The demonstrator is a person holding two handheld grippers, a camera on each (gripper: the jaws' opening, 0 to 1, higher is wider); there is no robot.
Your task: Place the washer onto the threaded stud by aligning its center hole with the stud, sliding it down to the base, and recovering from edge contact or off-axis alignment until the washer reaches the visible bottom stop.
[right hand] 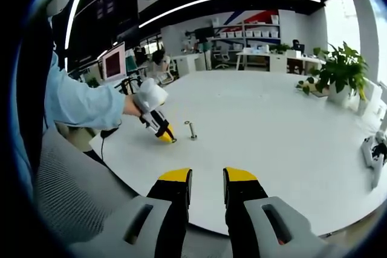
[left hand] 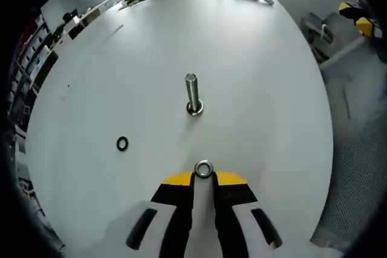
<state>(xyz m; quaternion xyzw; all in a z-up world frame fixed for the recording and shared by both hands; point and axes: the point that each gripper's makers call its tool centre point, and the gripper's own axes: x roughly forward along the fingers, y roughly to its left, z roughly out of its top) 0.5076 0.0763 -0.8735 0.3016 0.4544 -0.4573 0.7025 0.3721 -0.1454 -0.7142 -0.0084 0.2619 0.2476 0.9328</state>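
Left gripper (left hand: 203,176) clamped, right gripper (right hand: 207,176) parted.

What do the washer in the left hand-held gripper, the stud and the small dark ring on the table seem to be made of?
Washer: probably bare metal, silvery with bright glints. Threaded stud: likely steel, shiny grey with a reflective top. Dark ring: black and matte, perhaps rubber or blackened metal; too small to tell. Table: smooth white surface, likely laminate.

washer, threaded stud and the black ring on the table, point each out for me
washer (left hand: 203,169), left gripper view, on its metal rim, held at the left gripper's tips
threaded stud (left hand: 192,93), left gripper view, mid-shaft, standing upright on the table
black ring (left hand: 122,144), left gripper view, on its rim, lying on the table
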